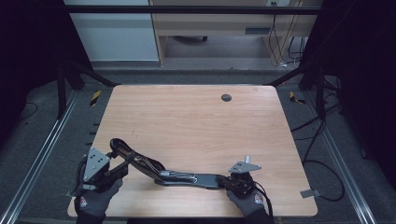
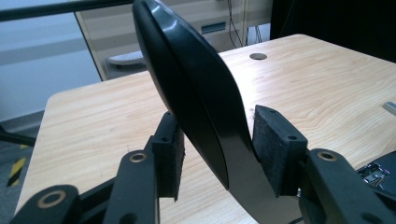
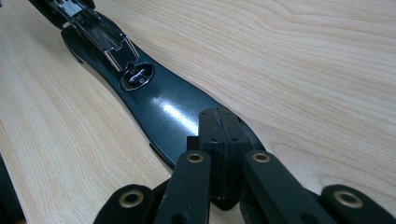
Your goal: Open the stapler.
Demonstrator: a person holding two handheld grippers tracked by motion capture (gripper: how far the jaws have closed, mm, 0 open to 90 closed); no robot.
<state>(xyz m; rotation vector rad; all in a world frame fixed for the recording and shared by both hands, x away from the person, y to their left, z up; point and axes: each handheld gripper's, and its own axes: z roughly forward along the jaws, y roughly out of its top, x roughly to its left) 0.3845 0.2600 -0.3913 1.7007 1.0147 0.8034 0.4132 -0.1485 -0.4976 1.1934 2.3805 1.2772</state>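
1. Opened black stapler (image 1: 187, 177) lies near table's (image 1: 196, 121) front edge, long axis left-right between both hands.
2. Right gripper (image 3: 219, 140) jaws closed, pressing base's right end.
3. Left gripper (image 2: 215, 154) jaws straddle raised lid (contact unclear), slightly apart.

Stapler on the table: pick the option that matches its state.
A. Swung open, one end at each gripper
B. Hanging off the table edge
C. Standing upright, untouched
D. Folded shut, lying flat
A: the stapler is spread open, its base under the right gripper and its top arm between the pads of the left gripper.
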